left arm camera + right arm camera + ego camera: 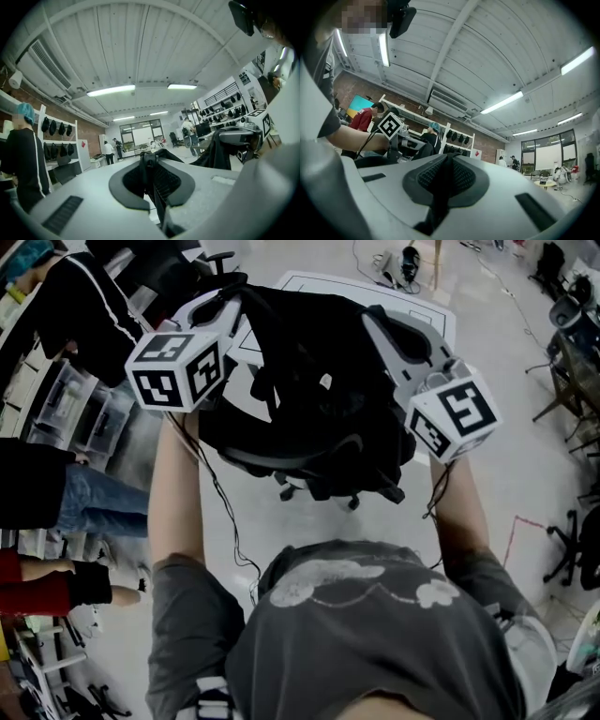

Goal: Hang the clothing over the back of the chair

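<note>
Garment held up over the chair, not yet hung.
The left gripper and right gripper each have their fingers clamped shut on the black fabric, stretching it between them above the chair. Draping it over the backrest and letting go looks to be what is left.

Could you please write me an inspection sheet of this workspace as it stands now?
Surface: pale floor, a pink tape mark on it.
Job's things: black garment held over the black chair; contact unclear.
Clutter: small gear on the far floor.
Grippers: left tongs and right tongs both shut on the garment.
Cables: thin cable hangs beside the left arm.
Surroundings: bystanders, storage bins, spare chairs.
</note>
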The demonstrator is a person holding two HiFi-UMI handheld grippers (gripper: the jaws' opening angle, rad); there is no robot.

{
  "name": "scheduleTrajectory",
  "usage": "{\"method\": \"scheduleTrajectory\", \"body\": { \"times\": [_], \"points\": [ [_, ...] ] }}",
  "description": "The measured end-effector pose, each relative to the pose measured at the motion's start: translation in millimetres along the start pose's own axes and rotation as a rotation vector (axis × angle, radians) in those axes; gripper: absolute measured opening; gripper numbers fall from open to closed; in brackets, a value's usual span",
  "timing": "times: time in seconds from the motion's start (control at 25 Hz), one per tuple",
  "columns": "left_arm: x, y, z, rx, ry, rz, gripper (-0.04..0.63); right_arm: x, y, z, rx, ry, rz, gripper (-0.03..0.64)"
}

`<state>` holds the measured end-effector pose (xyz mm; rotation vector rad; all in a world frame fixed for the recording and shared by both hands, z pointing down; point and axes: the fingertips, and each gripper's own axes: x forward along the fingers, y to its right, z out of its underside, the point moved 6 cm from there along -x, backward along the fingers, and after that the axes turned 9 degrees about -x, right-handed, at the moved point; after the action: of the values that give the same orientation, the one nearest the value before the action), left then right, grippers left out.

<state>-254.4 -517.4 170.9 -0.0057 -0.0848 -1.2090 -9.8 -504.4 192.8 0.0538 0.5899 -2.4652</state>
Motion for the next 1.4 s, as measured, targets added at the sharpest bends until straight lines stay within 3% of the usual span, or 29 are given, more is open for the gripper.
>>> {"method": "scheduleTrajectory", "body": {
  "times": [0.24,0.44,0.6,0.76,0.88,1.0,1.12,1.4],
  "points": [
    [-32,-72,5,0.042,0.039,-0.034,0.000,28,-34,-14,-0.042,-0.013,0.061,-0.006],
    [-54,-112,15,0.062,0.069,-0.002,0.000,28,-51,-34,-0.025,-0.022,0.178,-0.006],
    [-83,-110,12,0.120,0.150,0.060,0.000,10,-75,-64,-0.092,-0.028,0.290,-0.006],
    [-120,-105,0,0.104,0.274,0.120,0.000,-9,-111,-109,-0.171,0.006,0.380,-0.006],
    [-153,-107,-4,0.096,0.355,0.127,0.000,-24,-143,-138,-0.248,0.020,0.397,-0.006],
    [-175,-113,8,0.072,0.365,0.104,0.000,-38,-165,-148,-0.305,-0.017,0.390,-0.006],
    [-200,-120,29,0.022,0.345,0.068,0.000,-51,-177,-146,-0.240,0.014,0.397,-0.006],
    [-268,-105,32,0.039,0.346,0.013,0.000,-86,-208,-155,-0.227,0.044,0.405,-0.006]
  ]
}}
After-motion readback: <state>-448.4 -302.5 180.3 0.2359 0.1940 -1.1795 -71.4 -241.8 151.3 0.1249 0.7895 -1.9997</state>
